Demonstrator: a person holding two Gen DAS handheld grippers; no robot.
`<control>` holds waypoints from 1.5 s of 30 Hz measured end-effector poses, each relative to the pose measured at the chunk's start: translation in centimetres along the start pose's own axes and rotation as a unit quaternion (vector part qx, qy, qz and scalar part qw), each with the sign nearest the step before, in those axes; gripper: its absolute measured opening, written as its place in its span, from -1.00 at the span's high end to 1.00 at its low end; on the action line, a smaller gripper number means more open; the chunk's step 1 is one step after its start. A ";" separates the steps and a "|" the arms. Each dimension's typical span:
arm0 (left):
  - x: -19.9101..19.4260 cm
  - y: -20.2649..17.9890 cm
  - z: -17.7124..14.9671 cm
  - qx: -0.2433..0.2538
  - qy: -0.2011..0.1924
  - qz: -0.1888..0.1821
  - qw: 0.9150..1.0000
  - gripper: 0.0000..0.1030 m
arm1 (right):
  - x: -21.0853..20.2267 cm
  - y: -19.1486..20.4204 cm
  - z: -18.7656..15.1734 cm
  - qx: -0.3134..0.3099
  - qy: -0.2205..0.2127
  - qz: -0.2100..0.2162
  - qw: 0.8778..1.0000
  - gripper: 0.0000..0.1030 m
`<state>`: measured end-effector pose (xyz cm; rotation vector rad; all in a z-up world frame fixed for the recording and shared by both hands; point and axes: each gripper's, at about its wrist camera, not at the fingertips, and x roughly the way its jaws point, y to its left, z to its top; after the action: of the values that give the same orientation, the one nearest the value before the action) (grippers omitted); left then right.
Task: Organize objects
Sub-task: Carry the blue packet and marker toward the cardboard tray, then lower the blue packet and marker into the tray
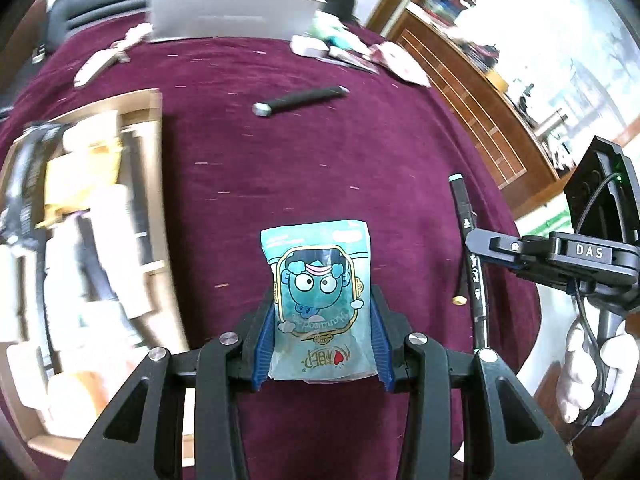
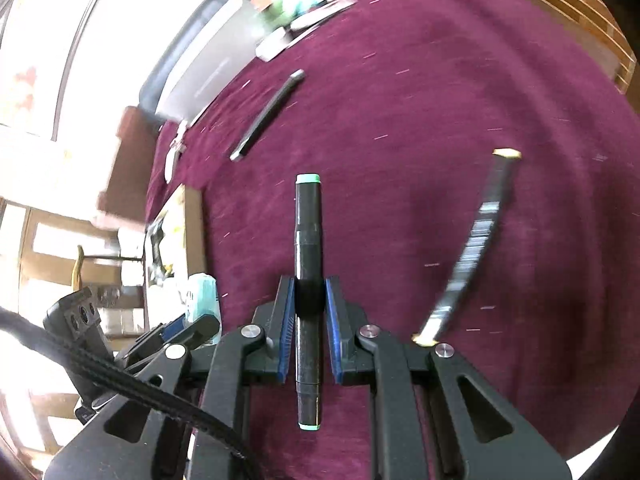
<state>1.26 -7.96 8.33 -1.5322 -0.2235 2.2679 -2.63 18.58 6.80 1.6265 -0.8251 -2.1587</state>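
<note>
In the left wrist view my left gripper (image 1: 324, 300) is shut on a teal snack packet (image 1: 320, 256) with a cartoon face, held above the maroon cloth (image 1: 320, 160). In the right wrist view my right gripper (image 2: 308, 284) is shut on a black marker (image 2: 308, 220) with green caps, which points away along the fingers. From the left wrist view, the right gripper (image 1: 476, 242) and that marker (image 1: 460, 200) sit to the right, held by a white-gloved hand (image 1: 580, 376). The left gripper (image 2: 188, 326) and packet (image 2: 204, 292) show at the lower left of the right wrist view.
A wooden divided tray (image 1: 156, 200) with several items lies at the left (image 2: 194, 216). A black pen (image 1: 300, 100) (image 2: 268, 116) lies mid-cloth. A yellow-ended marker (image 2: 476, 240) lies right of the held one. A grey box (image 1: 232, 12) and loose packets (image 1: 340, 44) line the far edge.
</note>
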 end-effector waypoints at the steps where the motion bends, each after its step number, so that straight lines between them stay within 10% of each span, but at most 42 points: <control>1: -0.6 0.8 -0.1 -0.005 -0.004 0.004 1.000 0.30 | 0.8 1.0 -0.1 -0.007 0.007 0.004 1.000 0.75; 23: -4.9 17.3 -3.4 -0.085 -0.005 0.103 0.991 0.29 | 14.5 18.2 -3.3 -0.135 0.112 0.018 0.984 0.74; 45: -3.1 19.3 -1.1 -0.061 0.000 0.113 0.992 0.26 | 18.0 18.1 -3.2 -0.107 0.118 -0.037 0.987 0.60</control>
<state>-1.17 -26.84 3.96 -1.6958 -0.2003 2.4679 -6.68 -6.65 3.52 1.7771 -0.4534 -1.9727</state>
